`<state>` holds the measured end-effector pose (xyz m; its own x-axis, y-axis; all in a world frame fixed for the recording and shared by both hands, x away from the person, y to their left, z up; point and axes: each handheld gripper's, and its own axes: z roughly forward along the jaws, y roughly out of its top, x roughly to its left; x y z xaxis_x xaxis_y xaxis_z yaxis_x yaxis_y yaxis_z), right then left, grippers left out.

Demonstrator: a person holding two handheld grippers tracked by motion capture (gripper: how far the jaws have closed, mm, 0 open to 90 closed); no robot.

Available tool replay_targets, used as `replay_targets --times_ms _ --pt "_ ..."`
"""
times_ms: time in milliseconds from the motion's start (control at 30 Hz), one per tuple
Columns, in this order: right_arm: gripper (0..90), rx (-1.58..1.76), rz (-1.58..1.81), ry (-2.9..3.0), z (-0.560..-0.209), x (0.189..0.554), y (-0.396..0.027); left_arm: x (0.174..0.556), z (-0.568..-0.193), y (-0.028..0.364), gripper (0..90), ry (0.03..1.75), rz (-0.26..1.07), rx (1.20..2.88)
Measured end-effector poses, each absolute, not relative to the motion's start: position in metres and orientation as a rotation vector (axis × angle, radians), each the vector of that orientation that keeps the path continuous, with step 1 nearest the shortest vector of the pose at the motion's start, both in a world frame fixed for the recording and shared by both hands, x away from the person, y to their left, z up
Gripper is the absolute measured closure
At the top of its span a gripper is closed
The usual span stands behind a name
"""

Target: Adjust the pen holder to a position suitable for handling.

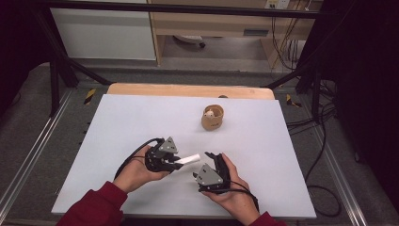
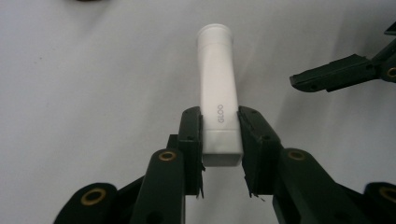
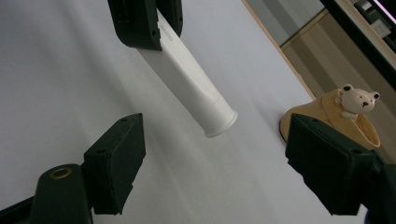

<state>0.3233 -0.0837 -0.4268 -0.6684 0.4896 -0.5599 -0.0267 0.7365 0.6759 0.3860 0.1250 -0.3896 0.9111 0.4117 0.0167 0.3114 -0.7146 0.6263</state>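
My left gripper [image 1: 175,163] [image 2: 219,135] is shut on the flat end of a white tube [image 1: 188,159] [image 2: 217,88] marked "GLOO". It holds the tube just above the white tabletop, round capped end pointing right. My right gripper [image 1: 212,157] [image 3: 219,156] stands open close by, its jaws wide and empty. In the right gripper view the tube [image 3: 189,81] reaches down toward the gap between the jaws, capped end foremost, with the left gripper [image 3: 144,21] clamped on its far end. One right jaw shows at the right edge of the left gripper view.
A tan ceramic cup [image 1: 212,118] [image 3: 327,119] with a small bear figure [image 3: 357,99] on it stands toward the back of the white table [image 1: 141,122]. A wooden strip edges the far side. Cables lie on the floor at the right.
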Motion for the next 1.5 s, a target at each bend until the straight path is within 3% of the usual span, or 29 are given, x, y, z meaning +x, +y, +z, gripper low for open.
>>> replay_targets --times_ms 333,1500 --pt "21.7 0.263 0.763 2.135 -0.431 0.320 -0.079 0.387 -0.385 0.120 71.3 0.519 0.179 2.425" --pt "55.6 -0.087 0.491 2.009 -0.442 0.302 -0.060 0.382 -0.381 0.105 71.3 0.490 0.043 2.414"
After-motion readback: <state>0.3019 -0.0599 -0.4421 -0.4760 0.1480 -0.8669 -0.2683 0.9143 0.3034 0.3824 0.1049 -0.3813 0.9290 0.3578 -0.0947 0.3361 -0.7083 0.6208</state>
